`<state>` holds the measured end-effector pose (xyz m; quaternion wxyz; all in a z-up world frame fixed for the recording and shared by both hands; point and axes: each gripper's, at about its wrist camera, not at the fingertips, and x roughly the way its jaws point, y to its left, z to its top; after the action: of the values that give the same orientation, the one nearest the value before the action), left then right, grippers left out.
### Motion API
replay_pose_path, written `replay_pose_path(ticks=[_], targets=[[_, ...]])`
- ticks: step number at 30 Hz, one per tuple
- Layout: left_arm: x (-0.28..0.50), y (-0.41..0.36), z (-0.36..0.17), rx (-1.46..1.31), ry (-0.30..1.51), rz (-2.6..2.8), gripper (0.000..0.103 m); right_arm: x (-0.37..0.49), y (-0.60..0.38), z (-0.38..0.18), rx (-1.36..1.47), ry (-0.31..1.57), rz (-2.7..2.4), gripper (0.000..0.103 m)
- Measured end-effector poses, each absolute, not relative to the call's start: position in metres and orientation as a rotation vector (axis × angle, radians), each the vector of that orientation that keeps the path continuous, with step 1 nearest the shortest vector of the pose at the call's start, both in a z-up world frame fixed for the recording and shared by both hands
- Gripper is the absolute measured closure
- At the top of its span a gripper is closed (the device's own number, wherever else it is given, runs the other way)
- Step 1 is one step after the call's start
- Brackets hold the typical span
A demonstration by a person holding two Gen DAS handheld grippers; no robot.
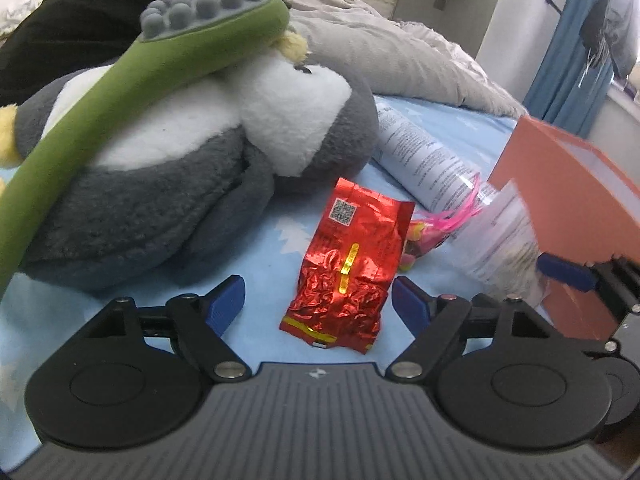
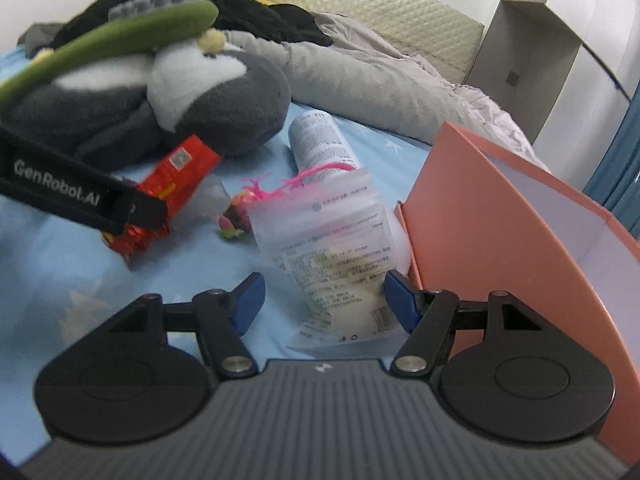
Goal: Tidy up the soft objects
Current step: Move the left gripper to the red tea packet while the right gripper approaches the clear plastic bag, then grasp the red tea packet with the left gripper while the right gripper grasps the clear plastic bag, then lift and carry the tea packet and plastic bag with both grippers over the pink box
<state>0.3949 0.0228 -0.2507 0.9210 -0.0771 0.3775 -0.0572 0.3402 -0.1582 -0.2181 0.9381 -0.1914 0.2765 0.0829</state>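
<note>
I see a big blue bed (image 1: 48, 332) with a soft gray penguin toy (image 1: 200, 160) lying on it, and an orange box (image 2: 500, 220) standing at the right. My left gripper (image 1: 318, 304) has both fingers spread wide around the crinkly red foil packet (image 1: 344, 268), touching nothing. My right gripper (image 2: 322, 300) is spread wide too, around the clear plastic bag (image 2: 340, 264), just beside the box. I think I should push lower and squeeze gently in the middle, so the soft bag does not slip.
</note>
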Motion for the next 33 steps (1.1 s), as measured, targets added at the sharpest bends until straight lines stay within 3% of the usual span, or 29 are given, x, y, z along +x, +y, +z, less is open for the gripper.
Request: replay_pose_path(ticks=[4,5,7,15,33], targets=[[0.399,0.019,-0.255,-0.136,0.784,-0.119,0.029,0.340,-0.154,-0.223,-0.445,0.555,0.146,0.042],[0.399,0.018,-0.255,-0.126,0.783,-0.118,0.032,0.339,-0.154,-0.223,-0.458,0.550,0.138,0.049],[0.399,0.016,-0.255,-0.113,0.791,-0.113,0.045,0.339,-0.155,-0.223,-0.474,0.547,0.133,0.053],[0.390,0.013,-0.250,-0.102,0.793,-0.095,0.046,0.331,-0.166,-0.215,-0.422,0.562,0.153,0.060],[0.315,0.029,-0.203,-0.209,0.786,-0.056,0.046,0.285,-0.180,-0.159,-0.249,0.592,0.226,0.061]])
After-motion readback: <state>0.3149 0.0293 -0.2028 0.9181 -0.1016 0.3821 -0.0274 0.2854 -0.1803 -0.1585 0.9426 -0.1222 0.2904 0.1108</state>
